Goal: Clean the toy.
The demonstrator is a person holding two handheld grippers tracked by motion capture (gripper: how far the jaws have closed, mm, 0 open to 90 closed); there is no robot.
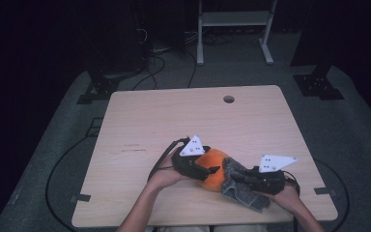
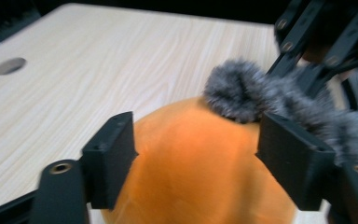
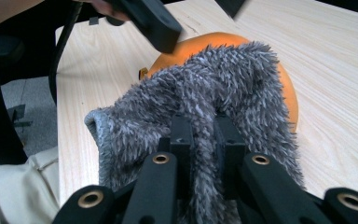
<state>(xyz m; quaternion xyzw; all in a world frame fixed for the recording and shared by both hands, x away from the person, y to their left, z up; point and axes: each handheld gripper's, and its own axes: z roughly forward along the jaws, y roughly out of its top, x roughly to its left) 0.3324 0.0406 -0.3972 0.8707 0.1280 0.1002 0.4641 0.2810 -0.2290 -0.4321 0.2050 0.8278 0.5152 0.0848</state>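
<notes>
Left gripper view: the ball (image 2: 191, 168) is seen between the spread jaws of the left gripper (image 2: 205, 161), apparently braced rather than squeezed. Right gripper view: the right gripper (image 3: 200, 135) is clenched on a fold of the cloth (image 3: 214, 93), which is draped forward of its jaws over the ball. The cloth is judged soft, light, easily bunched; an edge fold is the best hold. The ball looks smooth and likely to roll.
</notes>
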